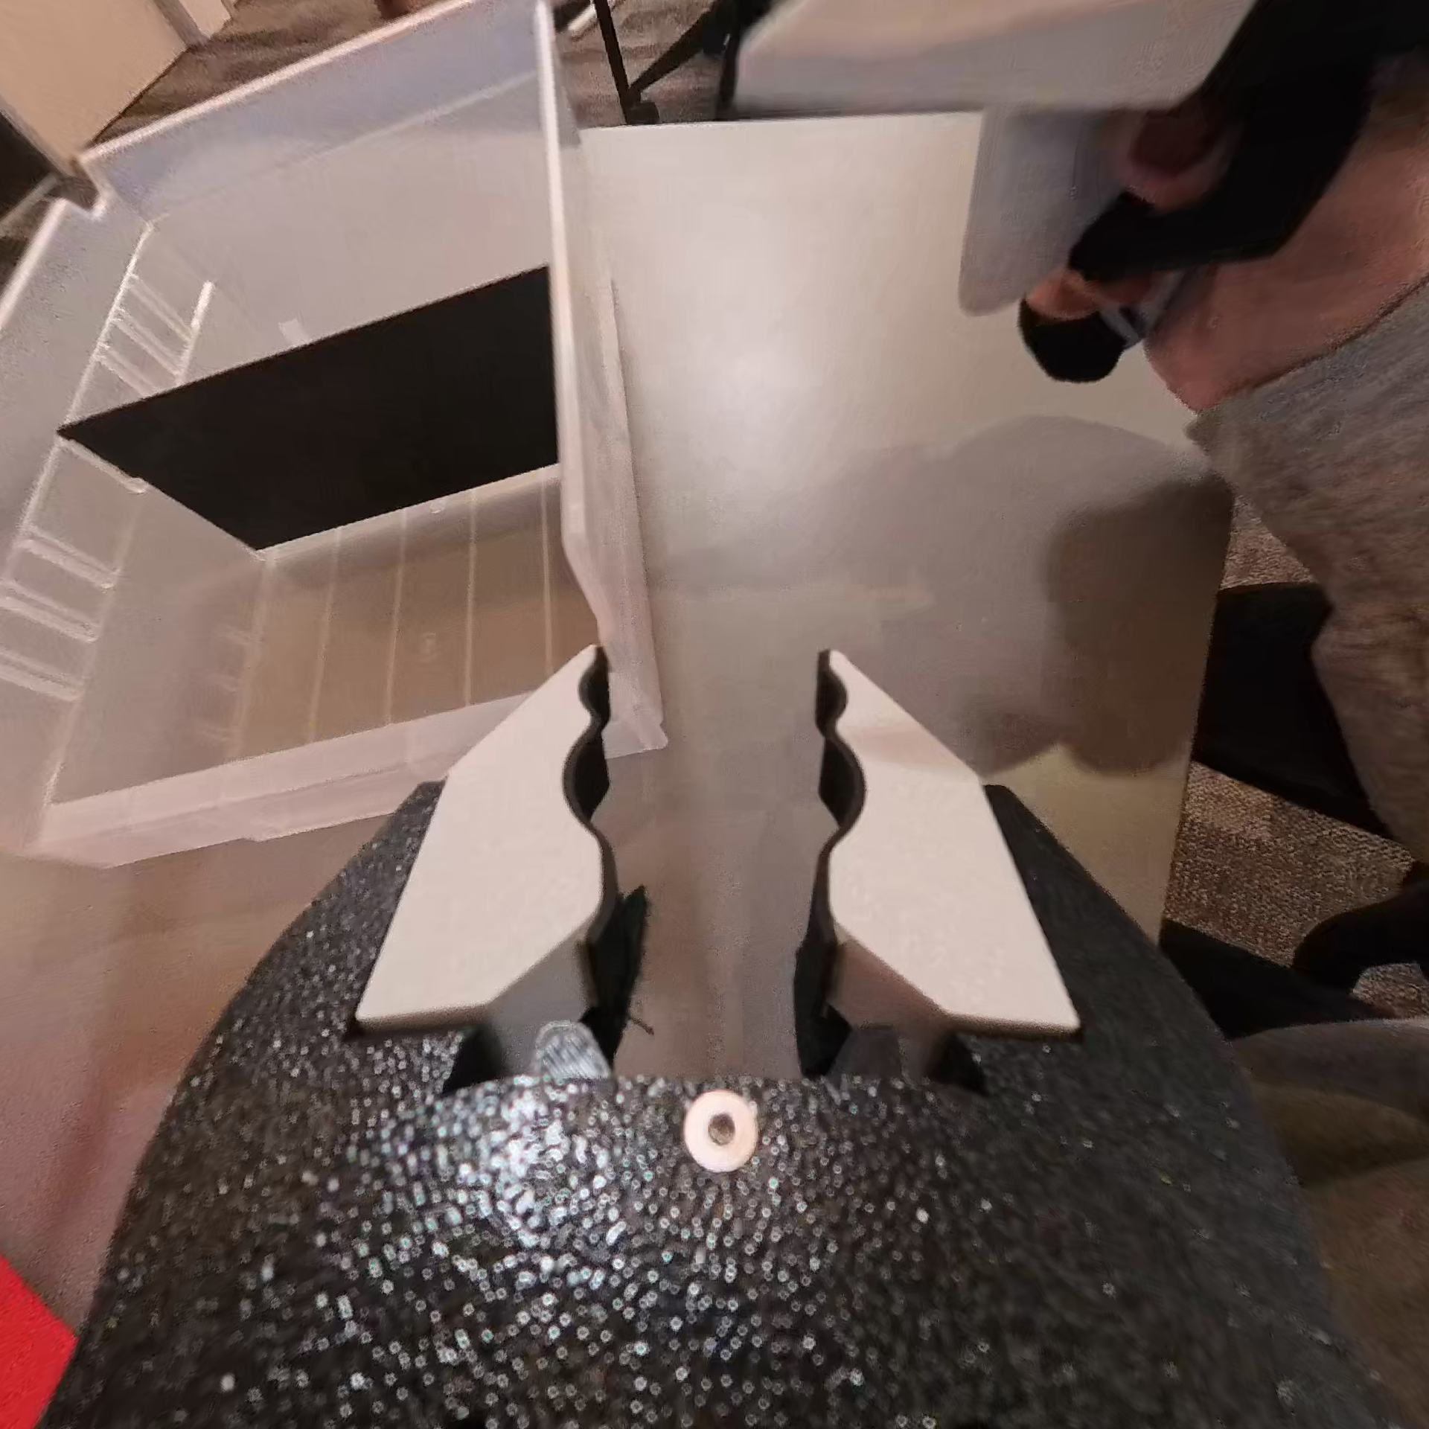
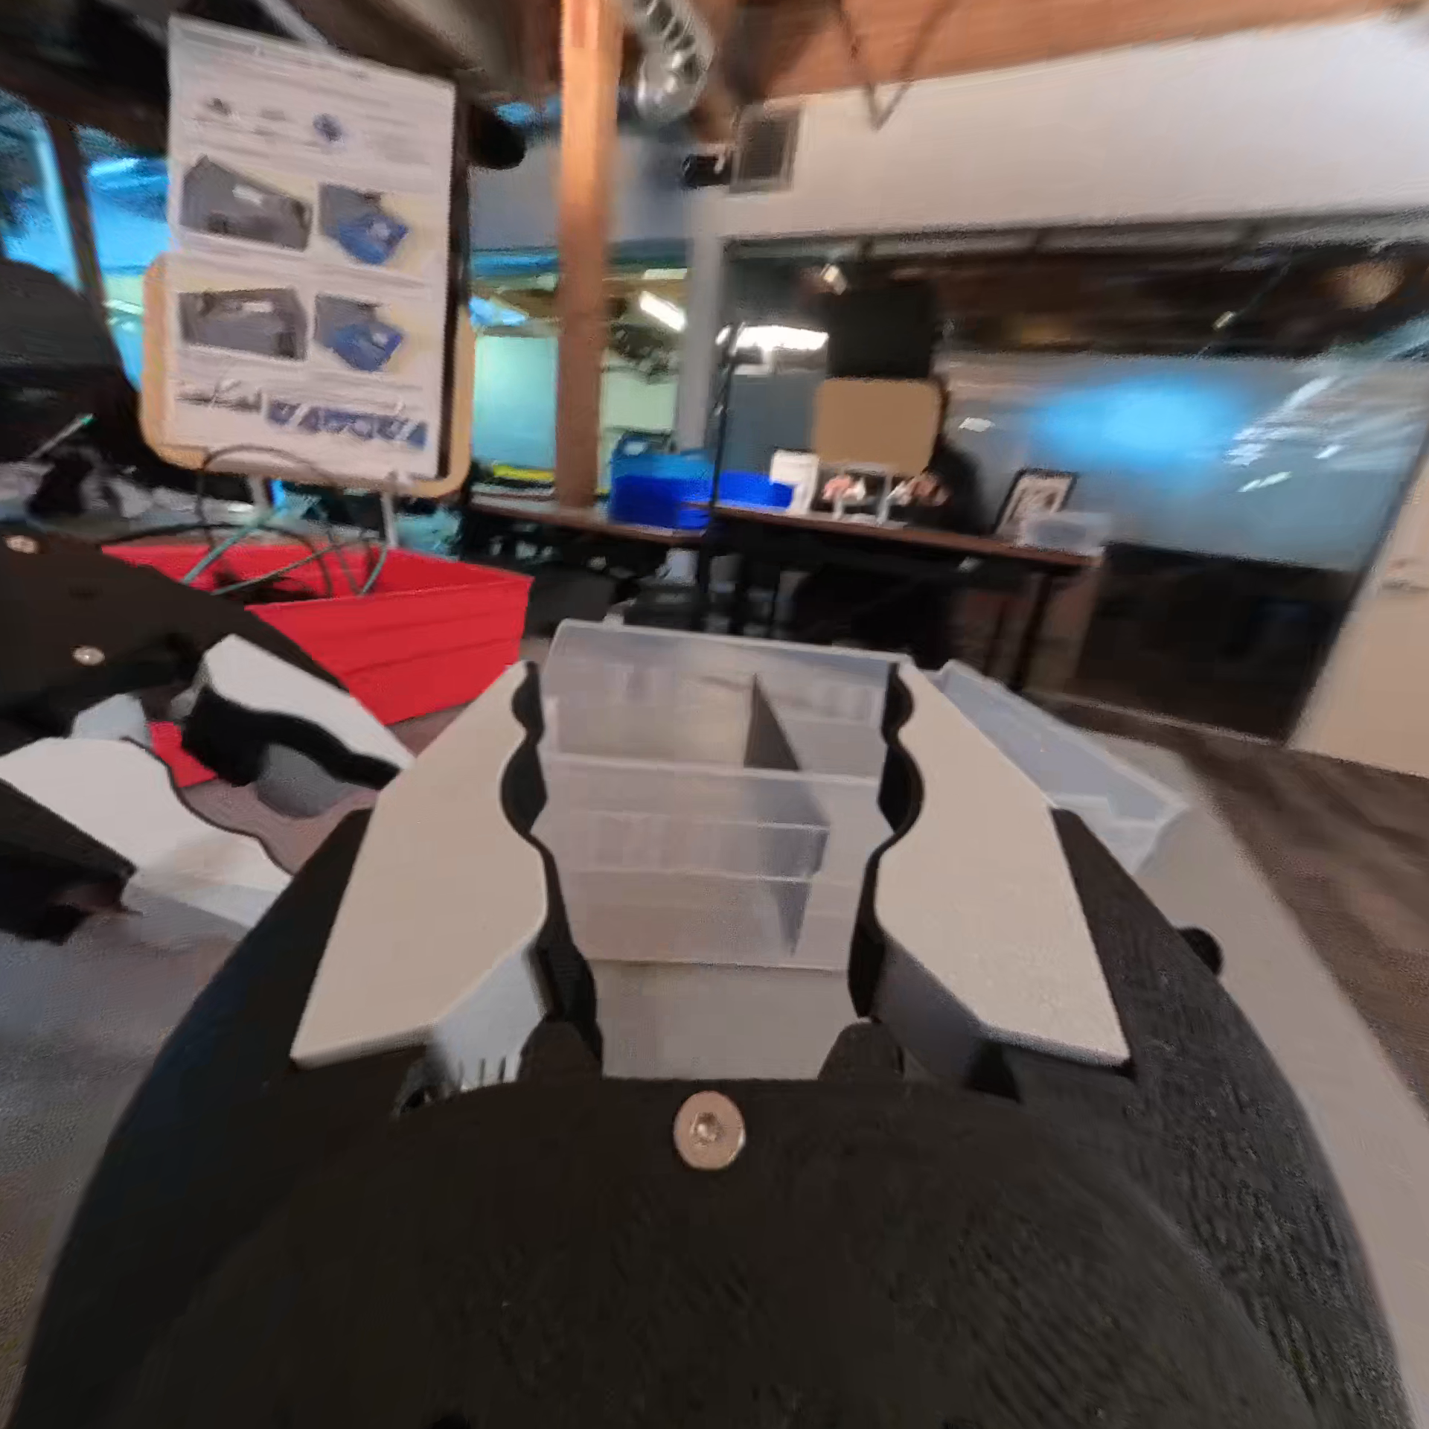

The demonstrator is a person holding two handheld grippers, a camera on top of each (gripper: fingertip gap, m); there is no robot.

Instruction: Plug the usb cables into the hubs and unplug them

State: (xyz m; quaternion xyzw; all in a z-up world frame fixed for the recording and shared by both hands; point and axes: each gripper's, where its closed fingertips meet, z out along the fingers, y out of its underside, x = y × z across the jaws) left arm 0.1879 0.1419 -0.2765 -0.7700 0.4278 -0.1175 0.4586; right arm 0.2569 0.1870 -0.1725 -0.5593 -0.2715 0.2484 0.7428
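My left gripper [image 1: 715, 665] is open and empty, and it hangs over the white table [image 1: 812, 387] beside a clear plastic bin [image 1: 325, 680]. My right gripper [image 2: 713, 680] is open and empty, and it points at the same clear bin [image 2: 696, 820], which has a divider [image 2: 769, 734] inside. Loose cables [image 2: 309, 564] lie in a red bin [image 2: 402, 626] at the left. No hub shows in either view. The left gripper [image 2: 185, 765] also shows low at the left of the right wrist view. The right gripper's white fingers [image 1: 1028, 216] show at the top right of the left wrist view.
A dark flat panel [image 1: 332, 410] shows at the bottom of the clear bin. A picture sheet on a stand [image 2: 309, 247] rises behind the red bin. A clear lid [image 2: 1059, 765] lies right of the bin. A person sits at a far table [image 2: 850, 533] with blue bins [image 2: 680, 487].
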